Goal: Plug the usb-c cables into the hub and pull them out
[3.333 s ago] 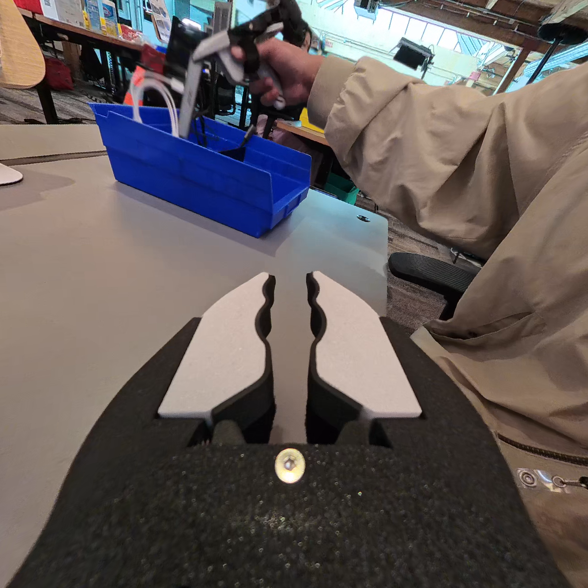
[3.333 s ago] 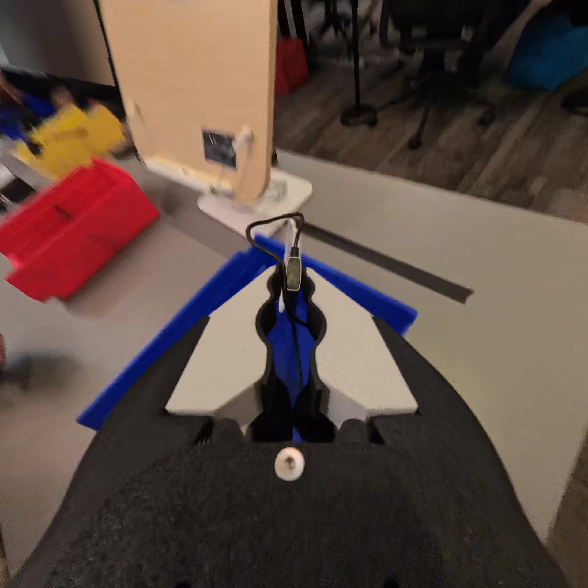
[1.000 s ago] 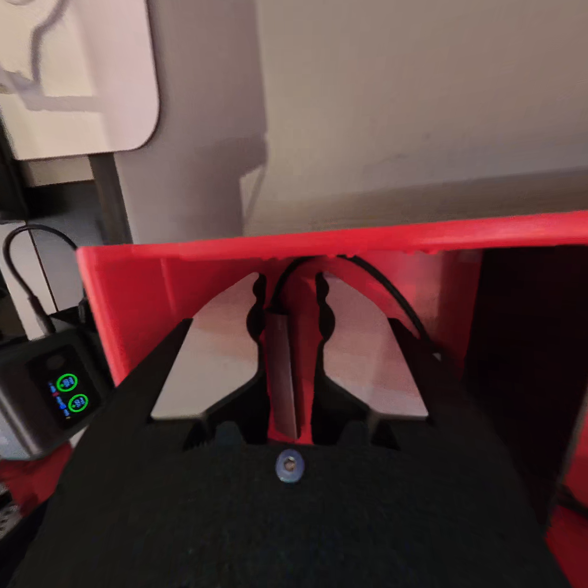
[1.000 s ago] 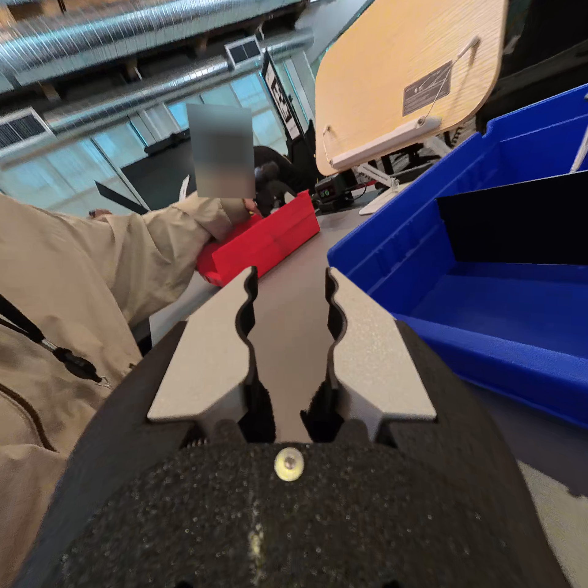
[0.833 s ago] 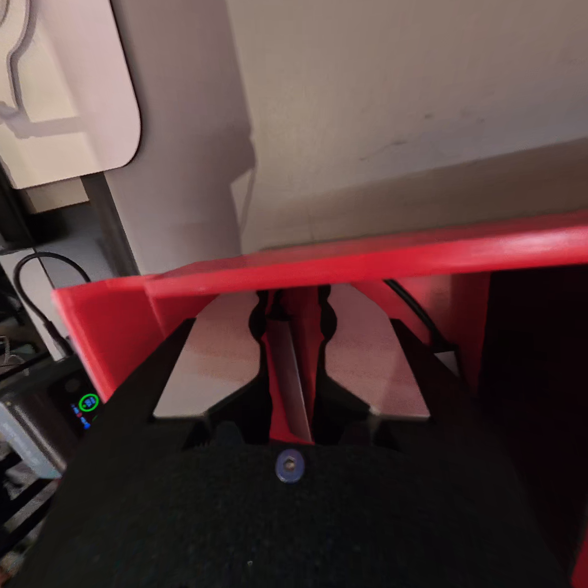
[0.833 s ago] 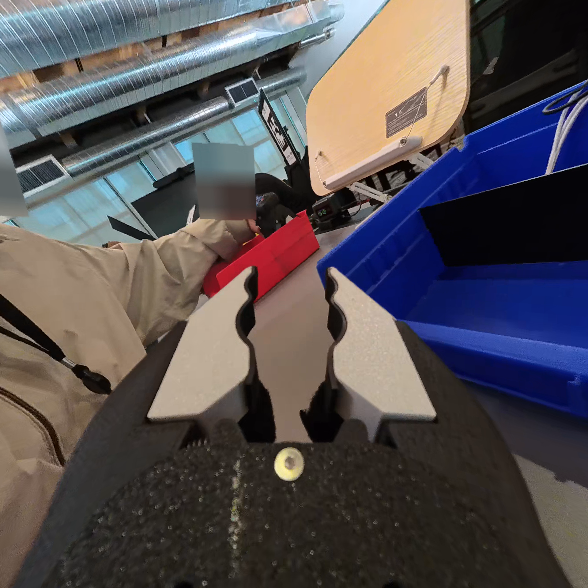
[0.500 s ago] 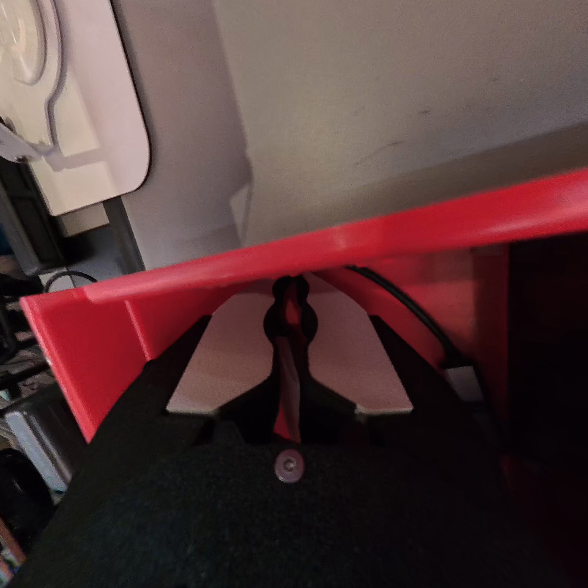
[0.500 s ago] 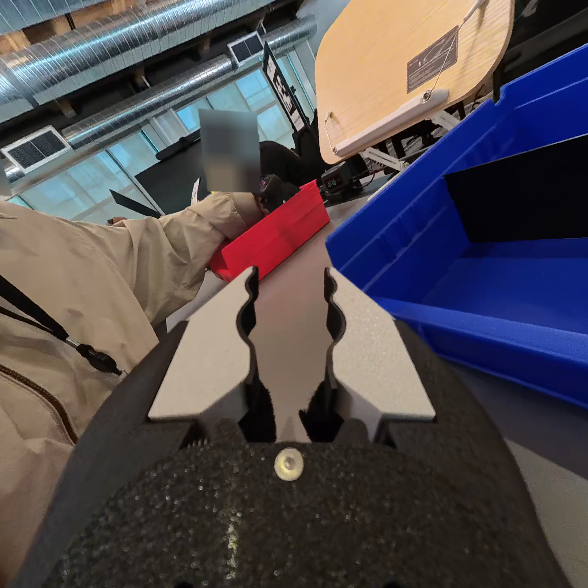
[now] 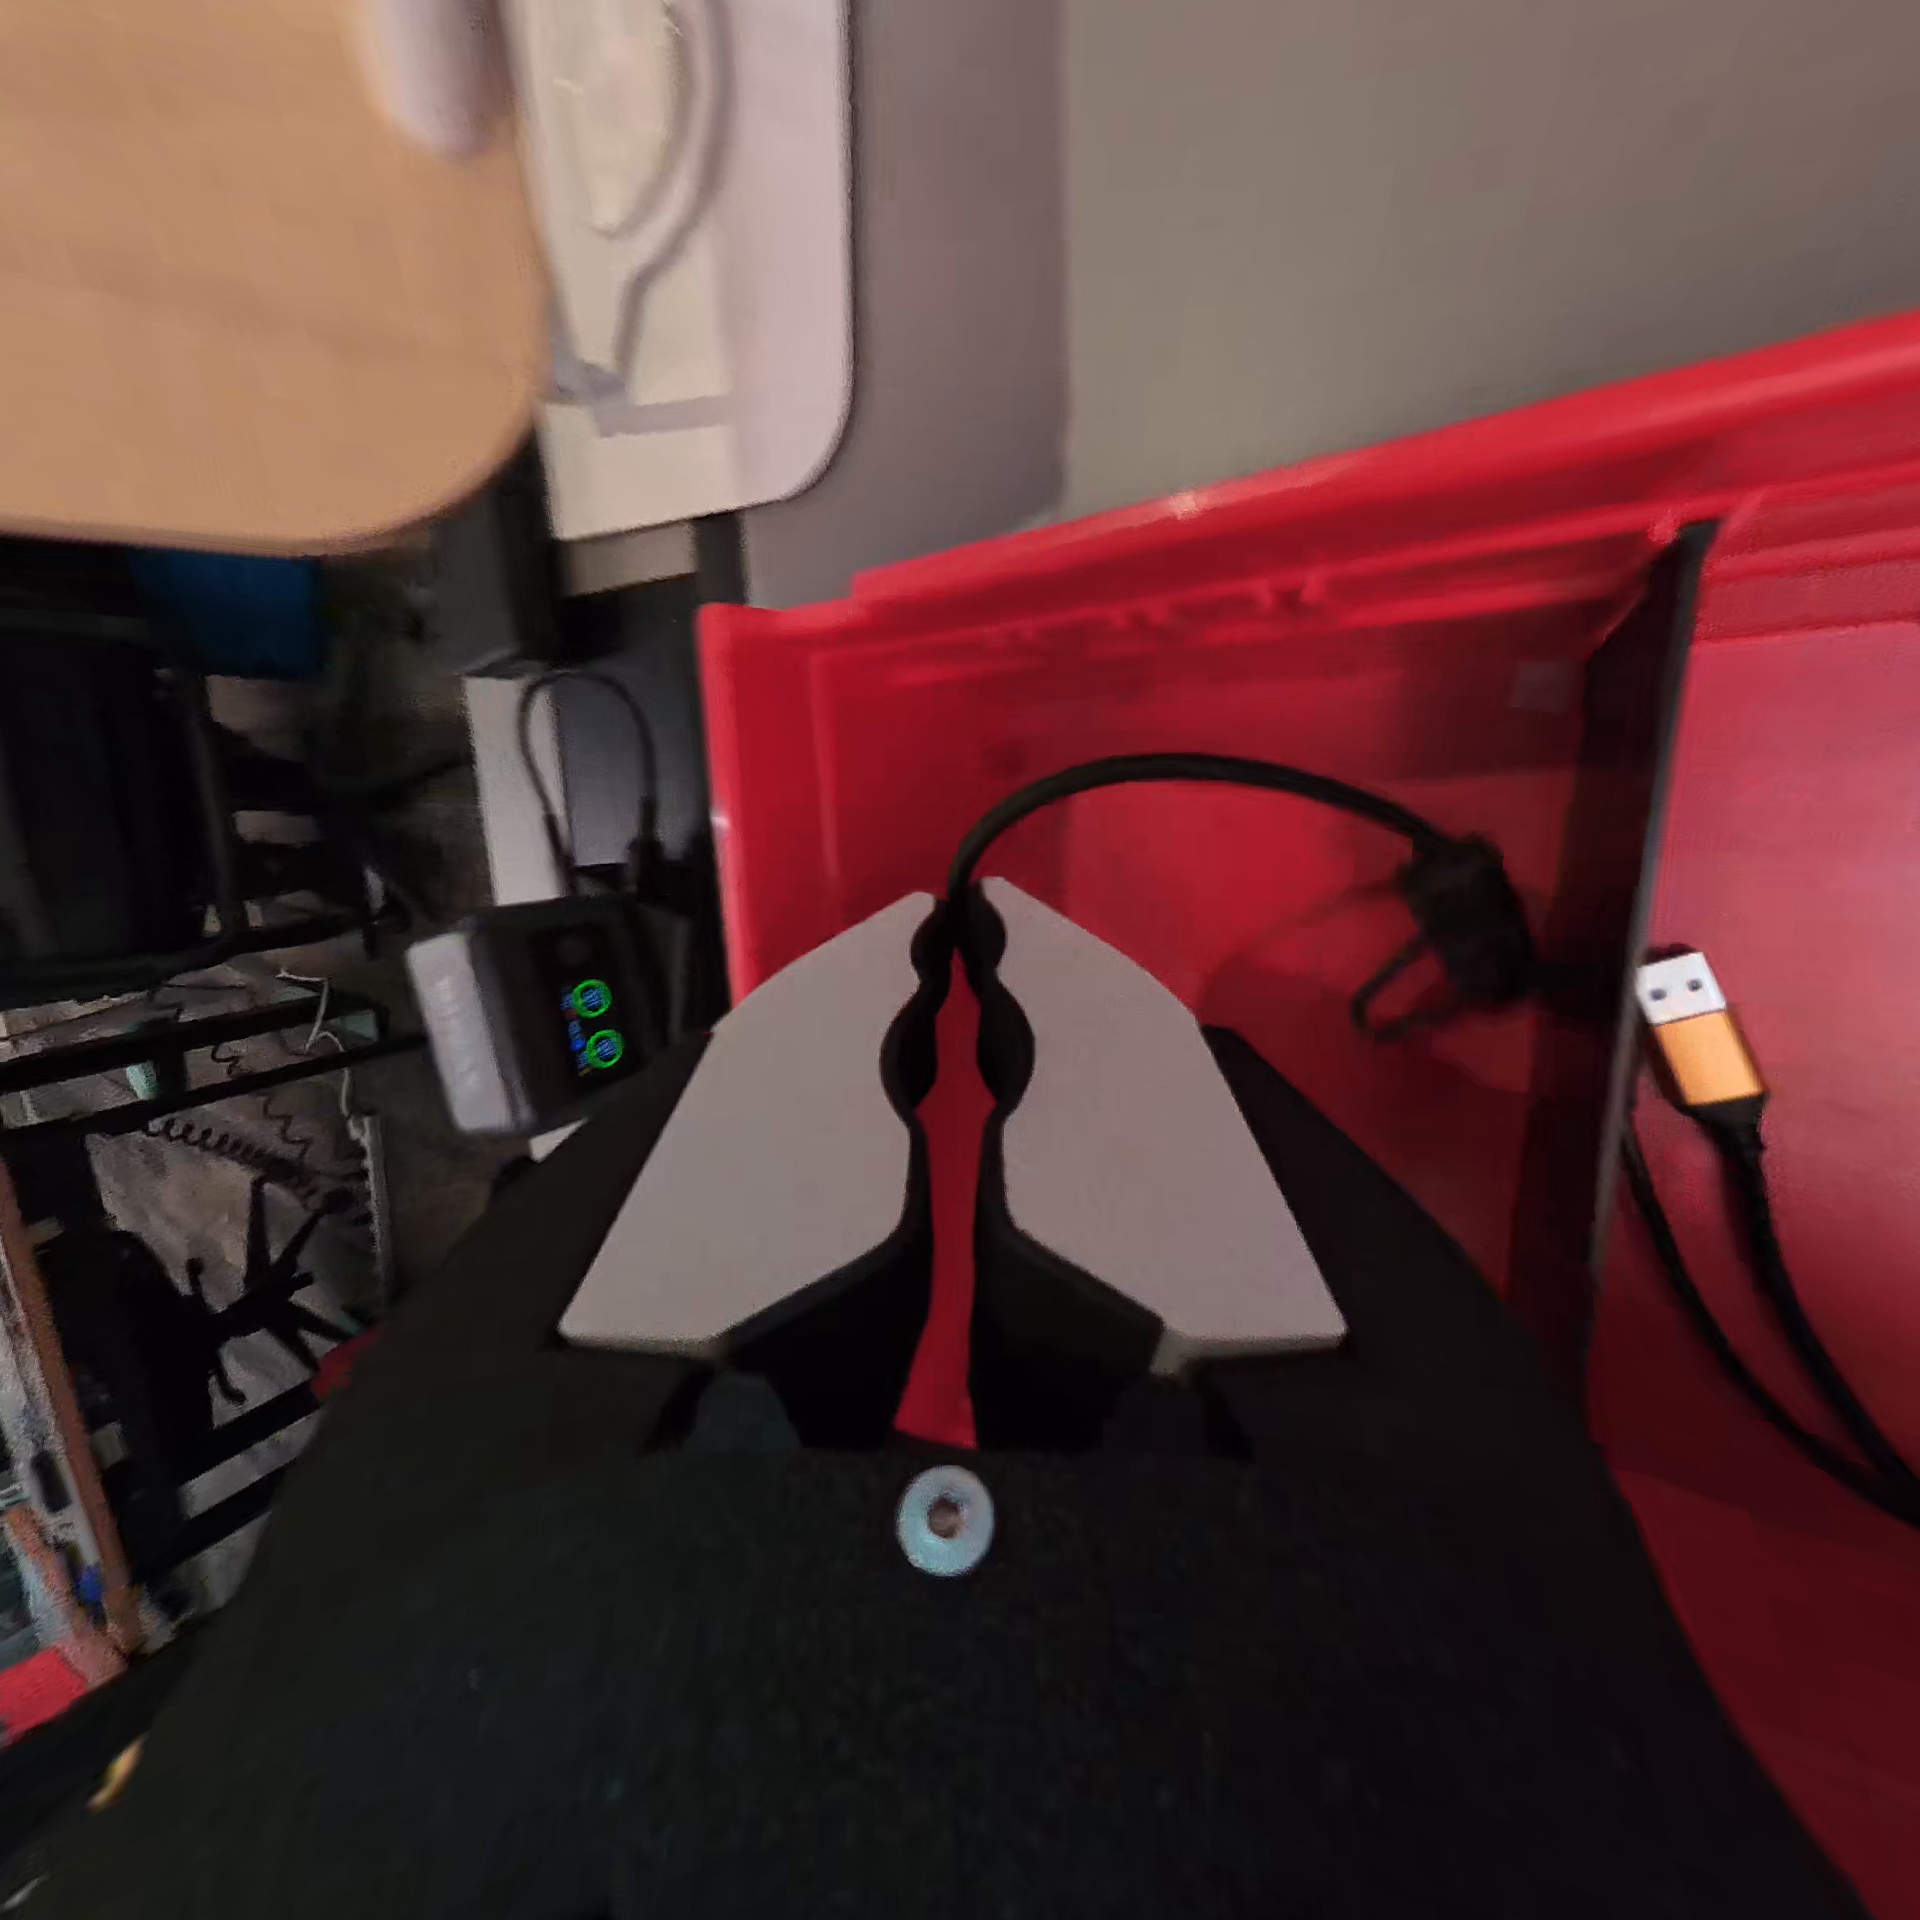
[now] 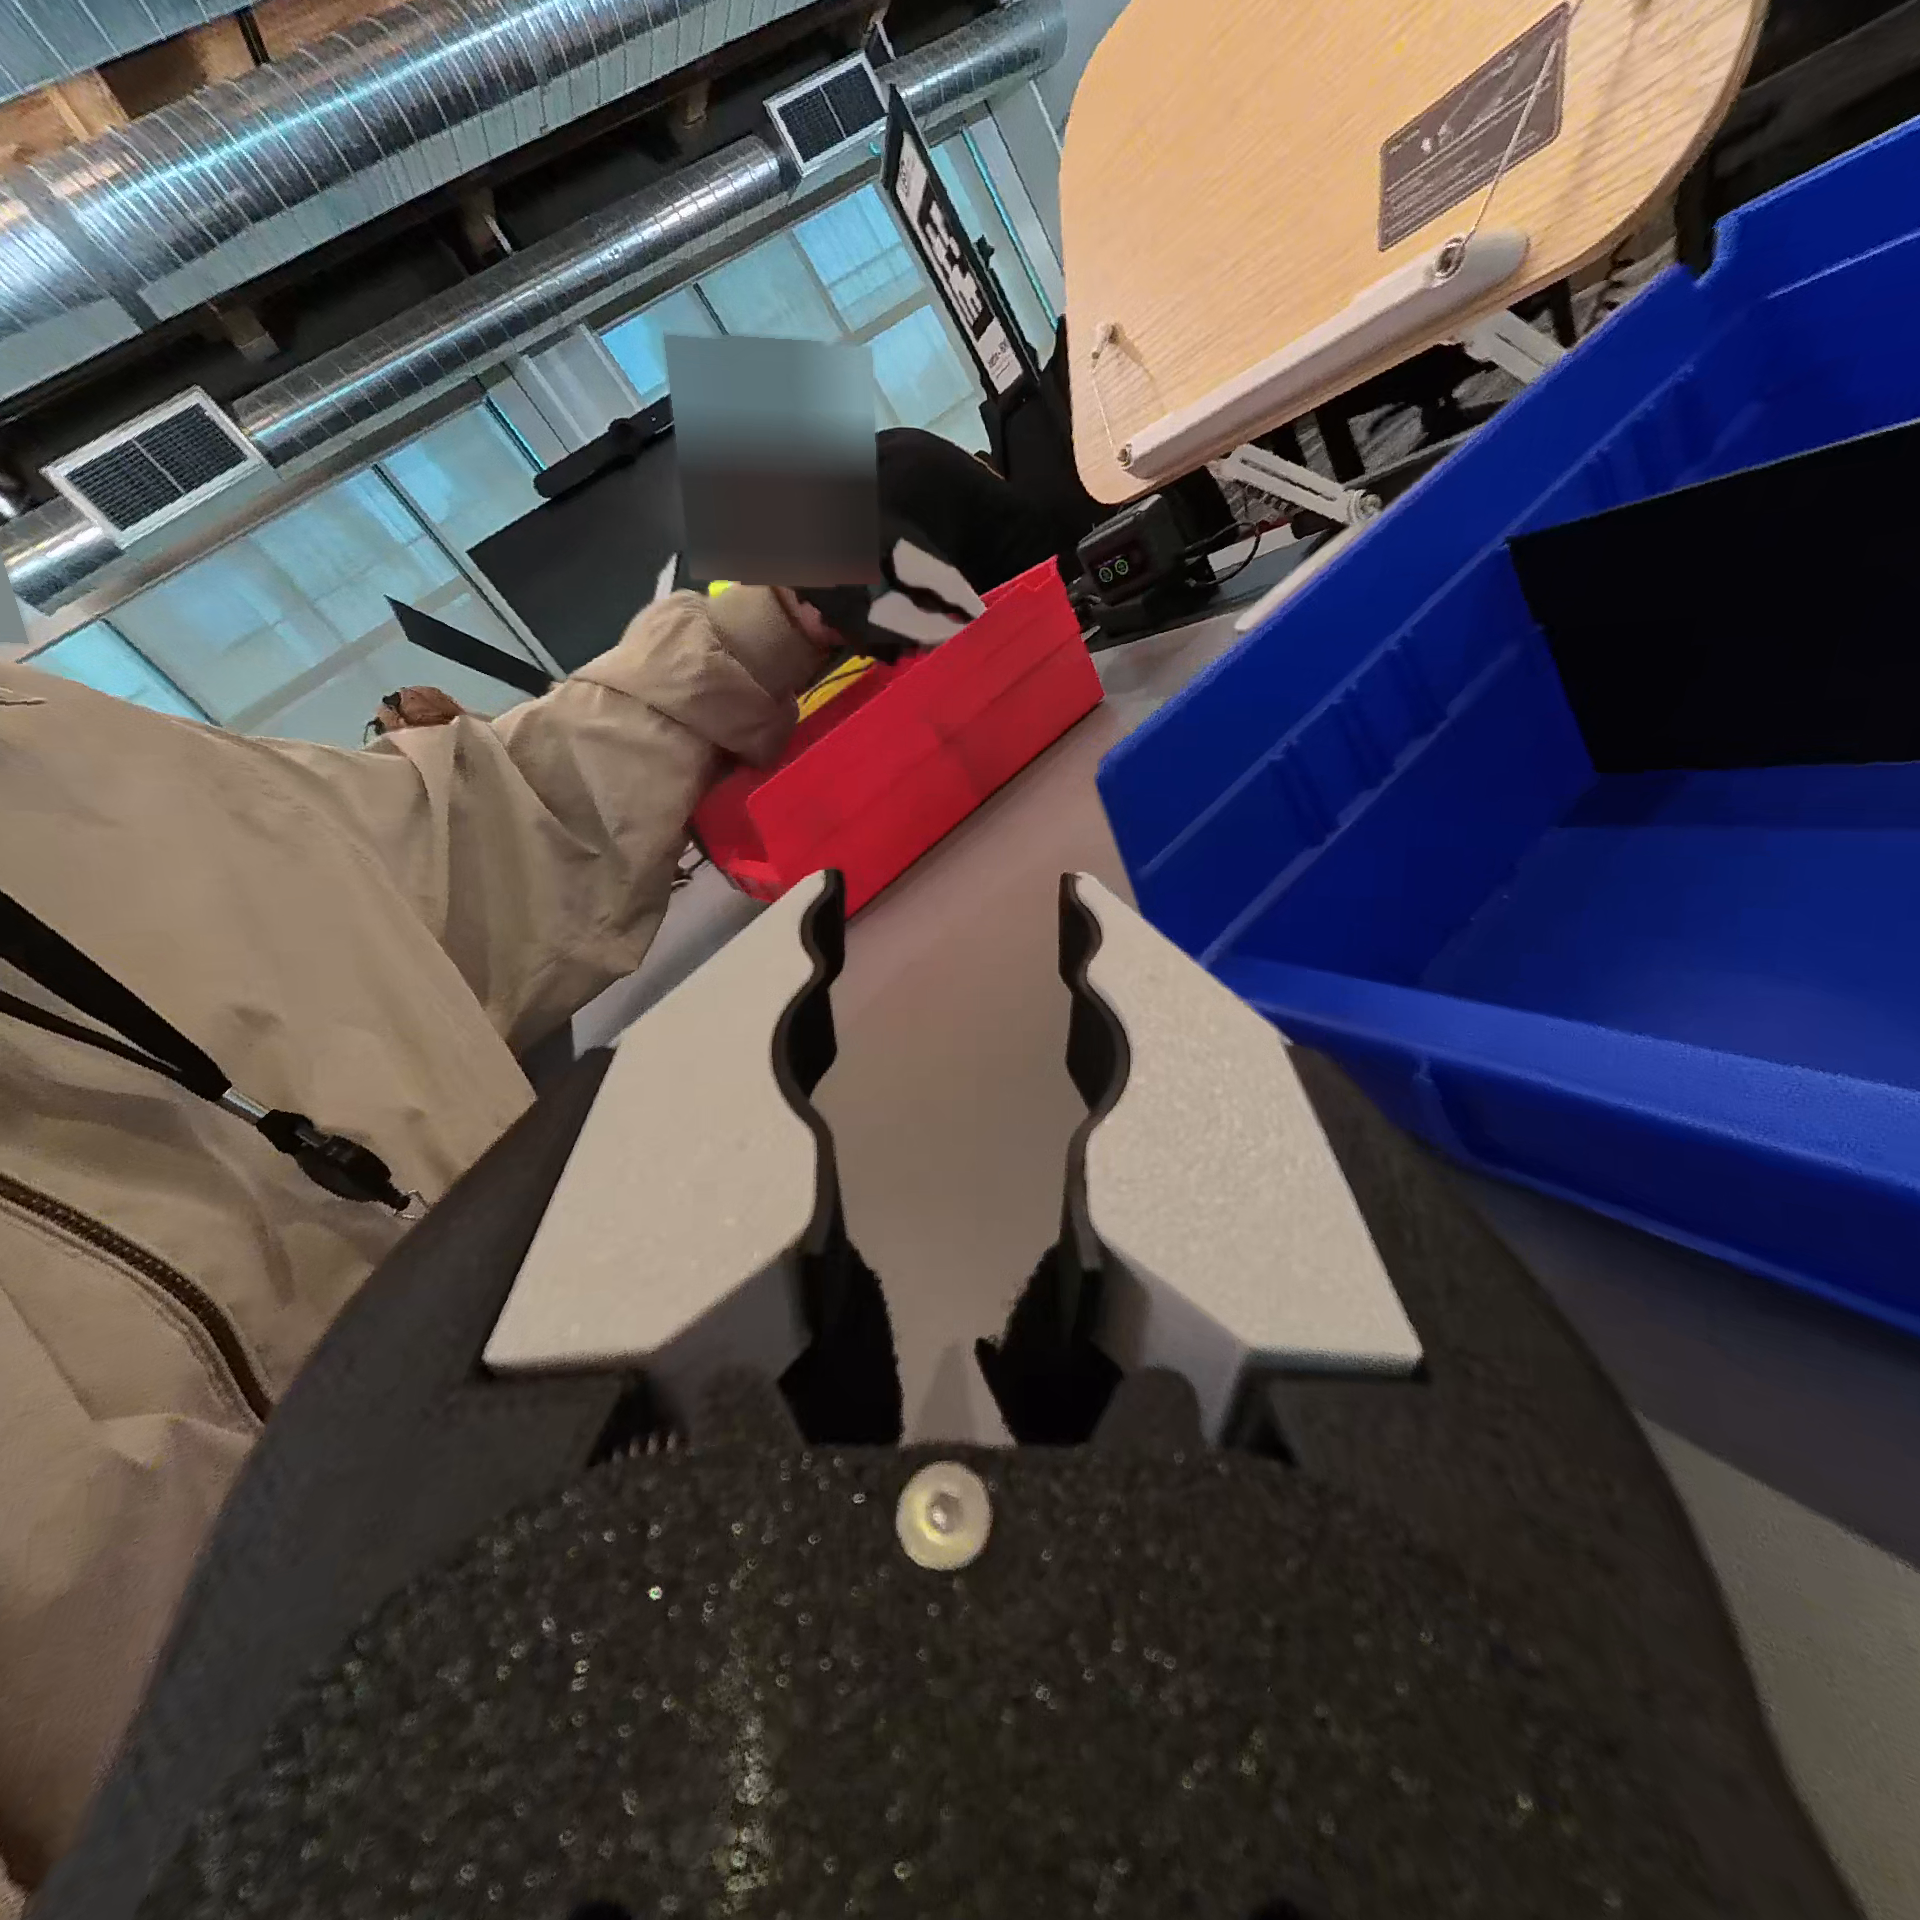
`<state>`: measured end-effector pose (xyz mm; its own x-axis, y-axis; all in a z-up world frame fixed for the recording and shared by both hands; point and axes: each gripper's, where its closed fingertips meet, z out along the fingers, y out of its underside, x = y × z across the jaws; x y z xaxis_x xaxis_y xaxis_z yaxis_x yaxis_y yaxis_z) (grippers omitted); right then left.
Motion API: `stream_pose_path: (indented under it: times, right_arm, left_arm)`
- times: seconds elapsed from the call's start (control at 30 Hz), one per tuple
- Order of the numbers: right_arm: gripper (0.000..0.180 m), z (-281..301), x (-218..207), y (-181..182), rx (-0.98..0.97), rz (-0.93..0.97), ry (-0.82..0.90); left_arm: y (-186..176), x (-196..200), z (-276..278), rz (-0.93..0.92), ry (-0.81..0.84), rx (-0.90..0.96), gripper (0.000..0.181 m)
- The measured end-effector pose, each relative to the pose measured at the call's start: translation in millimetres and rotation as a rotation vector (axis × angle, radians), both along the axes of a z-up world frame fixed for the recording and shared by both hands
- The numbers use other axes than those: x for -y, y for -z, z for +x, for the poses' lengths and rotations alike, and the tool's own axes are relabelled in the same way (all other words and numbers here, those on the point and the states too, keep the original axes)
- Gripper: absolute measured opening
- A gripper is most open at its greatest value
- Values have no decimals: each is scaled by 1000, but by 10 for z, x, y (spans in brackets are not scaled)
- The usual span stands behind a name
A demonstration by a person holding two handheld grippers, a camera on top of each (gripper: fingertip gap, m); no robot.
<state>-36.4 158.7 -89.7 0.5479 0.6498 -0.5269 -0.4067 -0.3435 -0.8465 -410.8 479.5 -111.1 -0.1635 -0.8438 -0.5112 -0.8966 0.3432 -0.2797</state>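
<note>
Left gripper (image 9: 961,902) pinches a black cable (image 9: 1195,774) over the red bin (image 9: 1299,623); right gripper (image 10: 948,902) gapes beside the blue bin (image 10: 1455,831) at two o'clock.

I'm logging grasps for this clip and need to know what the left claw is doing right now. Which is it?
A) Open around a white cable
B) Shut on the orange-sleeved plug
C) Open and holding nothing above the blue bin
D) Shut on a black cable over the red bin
D: in the left wrist view the left claw is pinched together on the black cable, which arcs out from its tips in front of the red bin; the orange-sleeved plug lies apart, untouched.
</note>
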Motion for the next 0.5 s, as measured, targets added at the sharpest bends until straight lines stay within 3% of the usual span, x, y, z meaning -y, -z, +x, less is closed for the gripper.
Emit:
stream_pose_path:
  times: [0.17,0.27,0.37,0.5]
  right_arm:
    - [44,-547,287,-341,-50,84,-237]
    - [45,-1108,311,-387,134,110,-367]
    - [46,-1478,48,-392,300,146,-357]
    - [52,-1729,-458,-417,326,187,-247]
  left_arm:
    - [-717,181,-72,-79,-70,321,2]
    - [-1120,339,-43,-61,-89,499,1]
    - [-1475,618,104,-36,-53,633,1]
    - [-1877,1172,454,-105,69,801,1]
